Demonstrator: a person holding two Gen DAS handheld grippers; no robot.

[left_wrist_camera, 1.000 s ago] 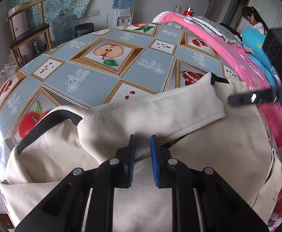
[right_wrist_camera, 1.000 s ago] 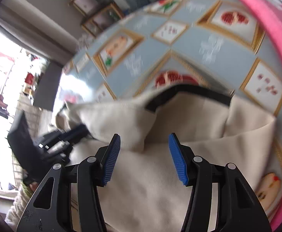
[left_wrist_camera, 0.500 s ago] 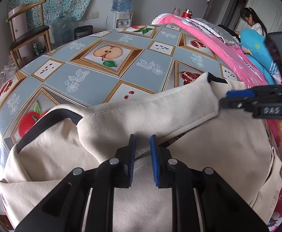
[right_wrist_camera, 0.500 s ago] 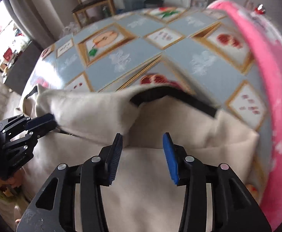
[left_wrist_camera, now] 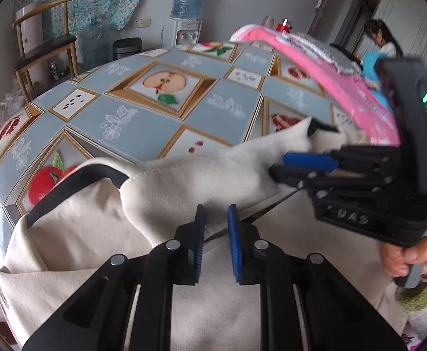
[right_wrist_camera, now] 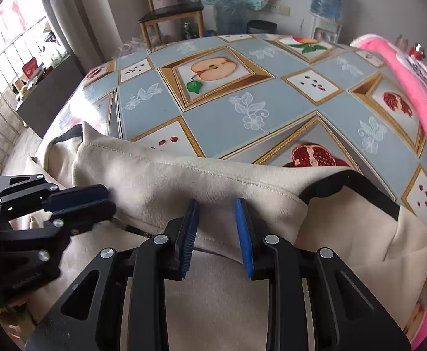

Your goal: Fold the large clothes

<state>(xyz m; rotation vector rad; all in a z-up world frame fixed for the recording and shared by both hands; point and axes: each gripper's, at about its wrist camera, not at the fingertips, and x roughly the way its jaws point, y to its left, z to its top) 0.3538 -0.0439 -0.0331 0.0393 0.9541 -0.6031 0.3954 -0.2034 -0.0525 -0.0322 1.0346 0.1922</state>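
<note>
The worktop is wearing a glossy blue-grey cloth printed with gold-framed apples, pomegranates and seeds. A cream garment with black trim is lying bunched across its near edge, part of it hanging over the rim. A pink blanket is running along the worktop's right side.

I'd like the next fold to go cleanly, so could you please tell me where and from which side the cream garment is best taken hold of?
Probably by the stitched flap edge of the cream garment, coming from the near side. That flap lies doubled over the body as a raised ridge, so the right tongs can straddle it, beside the left tongs gripping the same flap.
</note>
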